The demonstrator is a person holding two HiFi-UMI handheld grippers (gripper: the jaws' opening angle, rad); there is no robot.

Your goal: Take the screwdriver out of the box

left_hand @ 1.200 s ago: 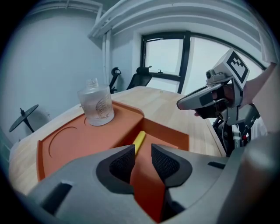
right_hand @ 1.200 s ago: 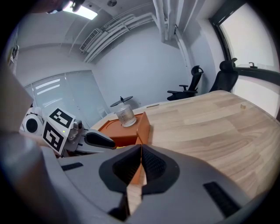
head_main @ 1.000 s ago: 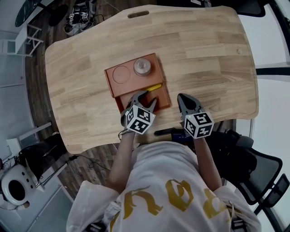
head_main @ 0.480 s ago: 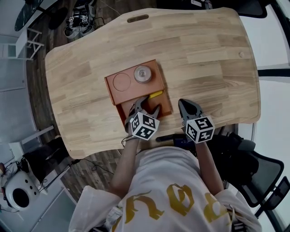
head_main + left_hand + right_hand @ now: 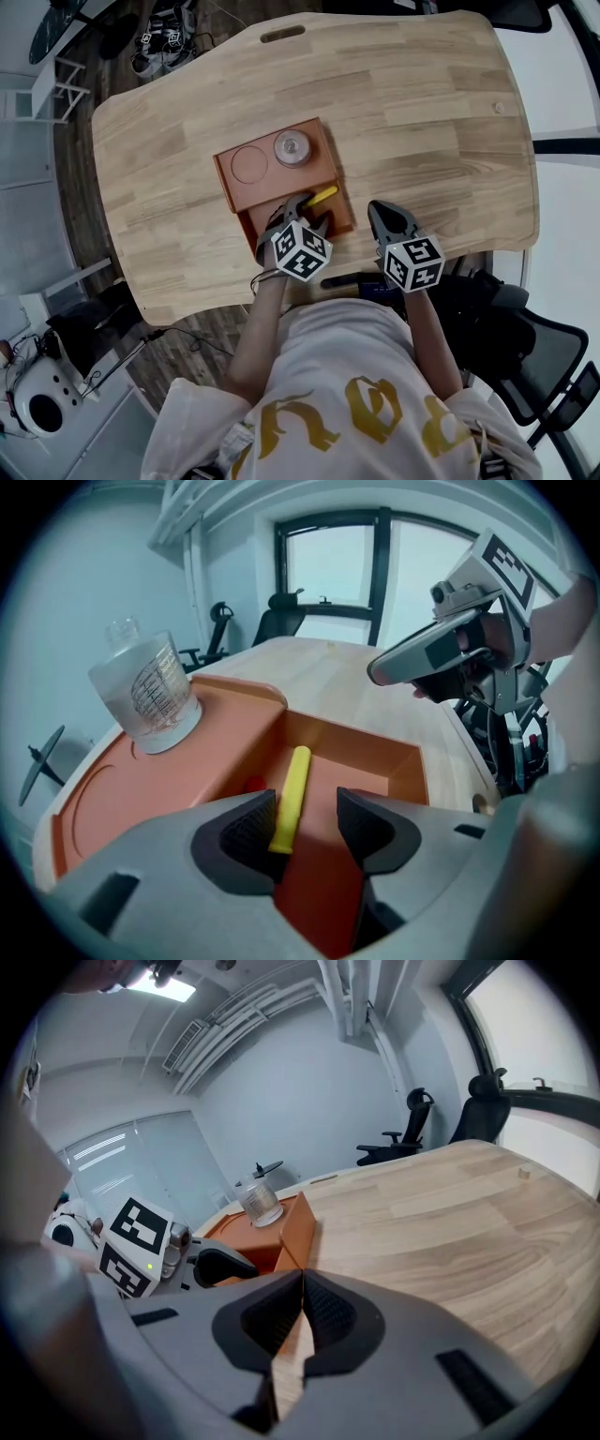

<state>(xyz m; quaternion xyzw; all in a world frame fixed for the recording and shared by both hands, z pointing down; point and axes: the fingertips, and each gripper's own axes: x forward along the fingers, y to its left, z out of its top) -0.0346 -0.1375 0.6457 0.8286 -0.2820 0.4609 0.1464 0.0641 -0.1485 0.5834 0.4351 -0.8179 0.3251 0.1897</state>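
The screwdriver's yellow handle [image 5: 322, 195] lies in the deep compartment of the orange box [image 5: 228, 178]. In the left gripper view the handle [image 5: 294, 789] runs away from me, and its near end sits between the jaws, close to the left pad. My left gripper [image 5: 302, 212] [image 5: 307, 832] reaches down into that compartment, open. Its jaws have just been closing around the handle, with a gap still showing on the right side. My right gripper [image 5: 380, 214] [image 5: 302, 1312] hovers shut over the bare table just right of the box, holding nothing.
A glass jar [image 5: 292, 147] [image 5: 148, 691] stands on the box's raised shelf, next to a round recess [image 5: 249, 166]. The wooden table [image 5: 431, 112] stretches far and right. The near table edge lies just under both grippers. Office chairs stand beyond the table.
My left gripper has shifted slightly right and tipped further into the compartment, over the yellow handle. The right gripper has stayed where it was.
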